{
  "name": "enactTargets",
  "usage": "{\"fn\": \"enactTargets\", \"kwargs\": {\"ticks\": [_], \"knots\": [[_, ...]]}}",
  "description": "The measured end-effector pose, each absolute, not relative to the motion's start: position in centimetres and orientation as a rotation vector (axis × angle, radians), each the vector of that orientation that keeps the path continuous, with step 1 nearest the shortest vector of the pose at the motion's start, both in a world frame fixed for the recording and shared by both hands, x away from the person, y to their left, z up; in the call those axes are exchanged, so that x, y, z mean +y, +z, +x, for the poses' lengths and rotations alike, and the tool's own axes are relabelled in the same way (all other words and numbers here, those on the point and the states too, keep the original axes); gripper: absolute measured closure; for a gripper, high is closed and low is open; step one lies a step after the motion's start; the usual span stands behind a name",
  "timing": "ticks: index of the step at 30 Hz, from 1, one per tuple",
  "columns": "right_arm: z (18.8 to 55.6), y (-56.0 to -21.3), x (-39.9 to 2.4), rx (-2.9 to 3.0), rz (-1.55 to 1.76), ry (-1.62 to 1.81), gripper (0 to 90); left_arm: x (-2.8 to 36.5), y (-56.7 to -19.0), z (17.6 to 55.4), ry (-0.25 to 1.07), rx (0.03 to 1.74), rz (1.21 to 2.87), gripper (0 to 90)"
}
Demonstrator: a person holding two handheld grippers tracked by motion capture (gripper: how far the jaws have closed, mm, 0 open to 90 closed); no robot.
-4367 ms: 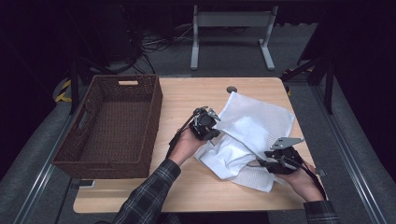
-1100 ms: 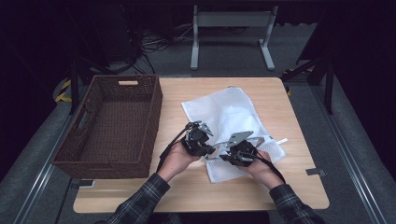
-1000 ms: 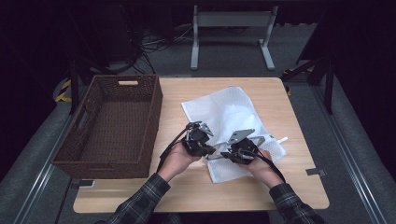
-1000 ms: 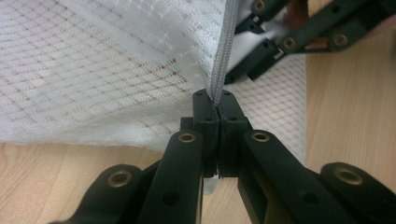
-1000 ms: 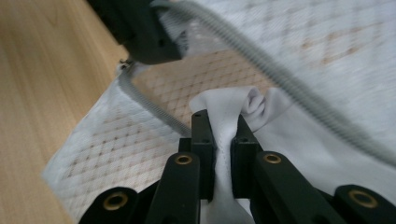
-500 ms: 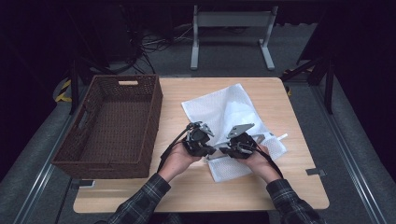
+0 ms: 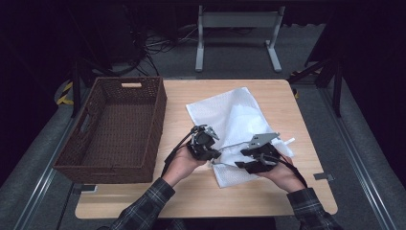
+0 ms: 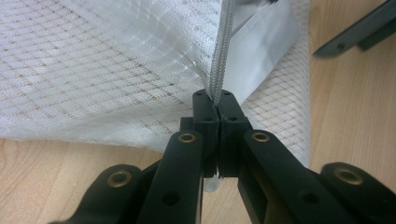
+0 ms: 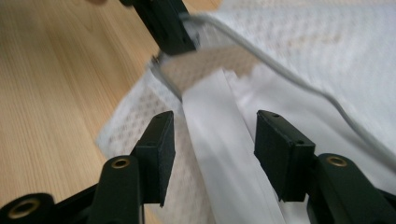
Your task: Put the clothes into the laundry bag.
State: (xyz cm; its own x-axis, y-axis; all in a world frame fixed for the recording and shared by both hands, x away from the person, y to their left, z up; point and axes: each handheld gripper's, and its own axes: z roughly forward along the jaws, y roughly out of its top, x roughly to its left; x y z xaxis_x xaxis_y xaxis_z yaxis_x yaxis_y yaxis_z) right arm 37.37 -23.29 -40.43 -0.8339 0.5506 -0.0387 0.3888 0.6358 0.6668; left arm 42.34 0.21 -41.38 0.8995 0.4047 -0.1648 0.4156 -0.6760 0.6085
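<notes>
Between our two hands, near the table's (image 7: 119, 203) front edge, the white mesh laundry bag (image 7: 234, 120) is lying flat and spreading away from us toward the far side. We are keeping the left hand-held gripper (image 7: 209, 152) pressed together on the bag's grey zipper cord (image 8: 223, 51), pinching it right at the near corner; we judge this is anchoring the opening so the mesh is not sliding while the other hand is working. The right hand-held gripper (image 9: 212, 147) is standing spread, its jaws having just been opening, with a white fabric strip (image 9: 219, 140) passing between the pads untouched. It seems to be letting go, or lining up for a fresh bite further along.

To the left of the left hand-held gripper the woven basket (image 7: 115, 124) is sitting empty, its wall close to that hand, so room is tight there. To the right of the right hand-held gripper bare wood is running out to the table's edge, giving free space for pulling.
</notes>
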Motion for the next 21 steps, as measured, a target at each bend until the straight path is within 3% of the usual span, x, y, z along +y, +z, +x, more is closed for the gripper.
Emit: {"fn": "enactTargets", "kwargs": {"ticks": [9, 17, 21], "knots": [[35.6, -42.4, -27.5, 2.572, 0.885, 0.853, 41.6, 0.1, -41.3, 42.4, -0.016, 0.573, 2.398, 89.0], [36.1, -43.7, -27.0, 2.588, 0.854, 0.8, 36.8, 0.0, -41.4, 42.3, -0.02, 0.569, 2.398, 89.0], [36.4, -44.1, -26.7, 2.595, 0.847, 0.764, 39.7, -0.1, -41.4, 42.3, -0.019, 0.568, 2.406, 89.0]]}}
